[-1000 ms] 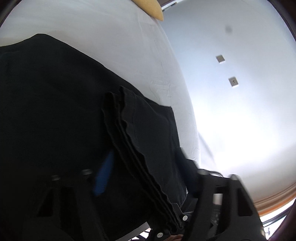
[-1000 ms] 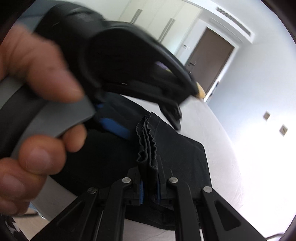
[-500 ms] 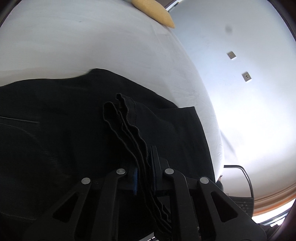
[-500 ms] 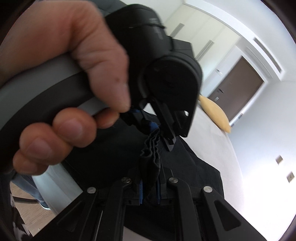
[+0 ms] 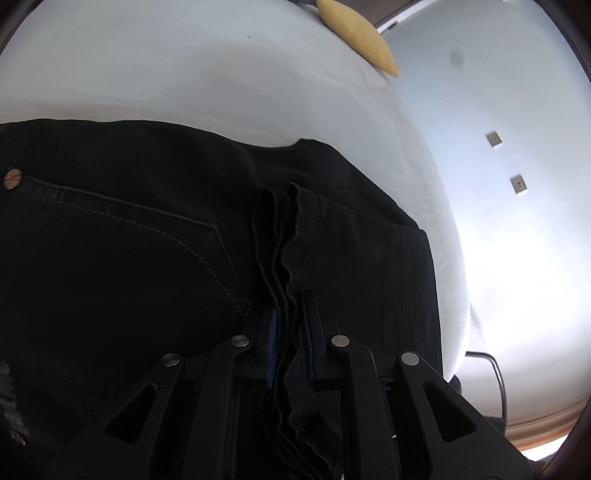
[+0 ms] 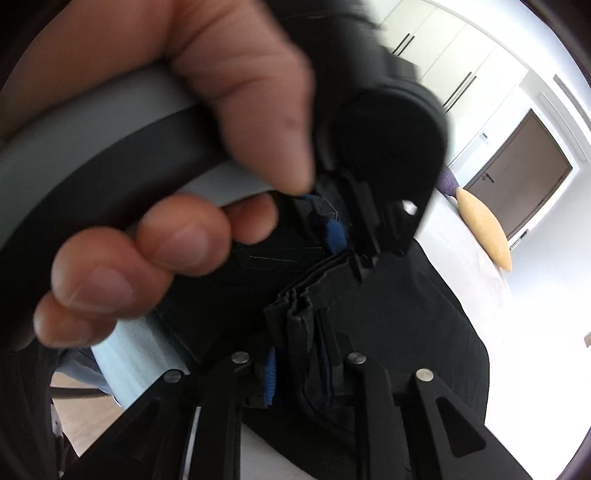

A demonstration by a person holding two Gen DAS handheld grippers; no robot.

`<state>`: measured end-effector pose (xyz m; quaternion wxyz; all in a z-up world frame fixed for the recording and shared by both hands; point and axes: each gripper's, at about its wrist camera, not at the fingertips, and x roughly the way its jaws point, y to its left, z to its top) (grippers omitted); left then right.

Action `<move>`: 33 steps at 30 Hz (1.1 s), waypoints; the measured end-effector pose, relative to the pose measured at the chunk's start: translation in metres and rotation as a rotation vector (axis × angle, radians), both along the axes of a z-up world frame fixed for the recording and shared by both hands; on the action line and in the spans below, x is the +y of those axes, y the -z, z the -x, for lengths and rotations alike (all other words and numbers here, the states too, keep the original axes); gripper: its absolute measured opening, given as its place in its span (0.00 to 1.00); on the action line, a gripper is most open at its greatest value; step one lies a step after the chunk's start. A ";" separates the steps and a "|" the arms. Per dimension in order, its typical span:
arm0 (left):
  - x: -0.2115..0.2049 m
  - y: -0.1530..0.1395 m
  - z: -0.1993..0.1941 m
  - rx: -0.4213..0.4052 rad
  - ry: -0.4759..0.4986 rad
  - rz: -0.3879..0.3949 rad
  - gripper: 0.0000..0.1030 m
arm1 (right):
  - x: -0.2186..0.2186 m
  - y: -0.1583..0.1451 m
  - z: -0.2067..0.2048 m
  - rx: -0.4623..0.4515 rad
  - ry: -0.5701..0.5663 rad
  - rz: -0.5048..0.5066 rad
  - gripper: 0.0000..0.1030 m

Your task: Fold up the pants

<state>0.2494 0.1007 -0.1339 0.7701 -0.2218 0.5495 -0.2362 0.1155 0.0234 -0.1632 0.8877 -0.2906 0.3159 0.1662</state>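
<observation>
1. The black pants (image 5: 147,258) lie on the white bed (image 5: 184,74), a stack of hem edges bunched upright; a round metal button (image 5: 13,176) sits by a stitched pocket seam. No brand or writing is readable.
2. The left gripper (image 5: 290,325) is clamped on those stacked edges.
3. The right gripper (image 6: 299,347) pinches the same bundle, close to the person's hand (image 6: 147,221).
4. A yellow pillow (image 5: 356,33) lies at the bed's far end.

A home bedroom: a white-sheeted bed (image 5: 184,74) with a yellow pillow (image 6: 484,229) at right, built-in wardrobes (image 6: 454,62) and a brown door (image 6: 528,170) upper right.
</observation>
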 end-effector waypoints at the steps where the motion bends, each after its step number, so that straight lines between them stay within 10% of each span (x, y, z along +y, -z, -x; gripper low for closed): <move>1: 0.000 -0.004 0.008 -0.016 -0.013 -0.030 0.12 | -0.015 -0.005 0.003 0.018 -0.002 -0.056 0.45; 6: -0.012 -0.047 0.027 -0.195 -0.063 -0.207 0.12 | -0.107 -0.039 0.010 0.240 -0.029 -0.449 0.58; 16: -0.088 -0.013 0.074 -0.328 0.121 -0.501 0.12 | -0.353 -0.035 -0.048 0.511 0.202 -1.114 0.19; 25: -0.104 -0.003 0.078 -0.340 0.100 -0.549 0.11 | -0.382 0.028 -0.142 0.706 0.349 -1.234 0.14; 33: -0.103 0.003 0.083 -0.340 0.095 -0.524 0.11 | -0.351 0.054 -0.082 0.791 0.300 -1.262 0.03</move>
